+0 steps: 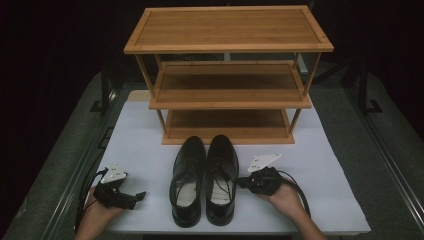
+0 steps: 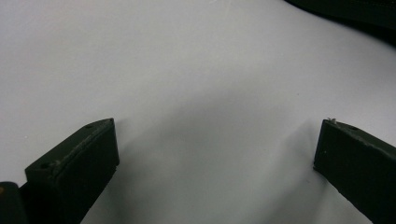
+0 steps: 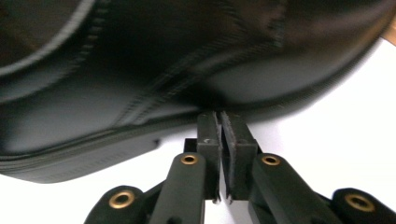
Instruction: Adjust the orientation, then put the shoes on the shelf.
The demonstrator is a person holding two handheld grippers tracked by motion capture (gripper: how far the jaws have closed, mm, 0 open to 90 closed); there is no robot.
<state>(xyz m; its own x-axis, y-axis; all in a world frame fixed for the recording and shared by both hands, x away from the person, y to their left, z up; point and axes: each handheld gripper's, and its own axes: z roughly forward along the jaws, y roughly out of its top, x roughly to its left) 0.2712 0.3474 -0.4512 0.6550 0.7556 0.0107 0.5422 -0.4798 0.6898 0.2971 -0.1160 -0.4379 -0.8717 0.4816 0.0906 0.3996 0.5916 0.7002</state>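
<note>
Two black leather lace-up shoes stand side by side on the white mat point(image 1: 140, 140), toes toward the rack: the left shoe point(image 1: 188, 175) and the right shoe point(image 1: 222, 170). My right gripper point(image 1: 239, 182) lies at the right shoe's outer side. In the right gripper view its jaws are shut, with nothing between them, and the right gripper point(image 3: 219, 115) has its tips against the shoe's side point(image 3: 154, 74) just above the sole. My left gripper point(image 1: 137, 197) rests on the mat left of the shoes, apart from them. The left gripper point(image 2: 219, 123) is open over bare mat.
A three-shelf wooden shoe rack point(image 1: 227, 30) stands at the back of the mat, its shelves bare. A dark edge point(image 2: 359, 11), likely a shoe, sits at the top right of the left gripper view. Cables trail from both grippers toward the table's front edge.
</note>
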